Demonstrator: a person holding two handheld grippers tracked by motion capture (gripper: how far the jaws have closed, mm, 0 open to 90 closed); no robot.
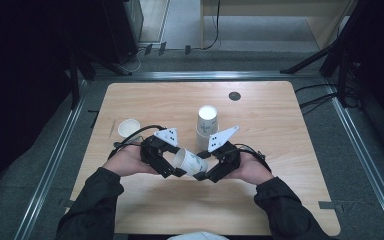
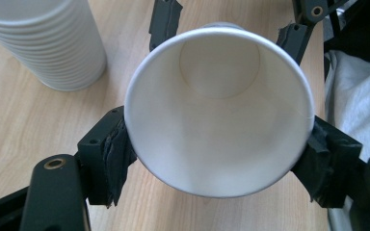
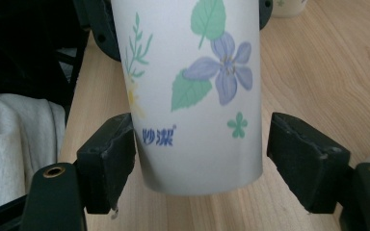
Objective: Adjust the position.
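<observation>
A white paper cup (image 1: 190,161) with a flower print lies on its side above the wooden table (image 1: 280,130), held between my two grippers. My left gripper (image 1: 174,163) is shut on the cup near its rim. In the left gripper view both pads press the sides of the cup (image 2: 219,120), and the left gripper (image 2: 219,159) looks into its empty inside. My right gripper (image 1: 202,165) stands around the base end. In the right gripper view the cup (image 3: 192,96) sits between the jaws of the right gripper (image 3: 204,159). The left pad (image 3: 113,159) is against it, the right pad (image 3: 301,149) stands clear.
A tall stack of paper cups (image 1: 207,127) stands just behind the grippers, and the stack (image 2: 53,43) is close by in the left gripper view. A single cup (image 1: 128,128) stands upright at the left. A small dark disc (image 1: 234,95) lies near the far edge.
</observation>
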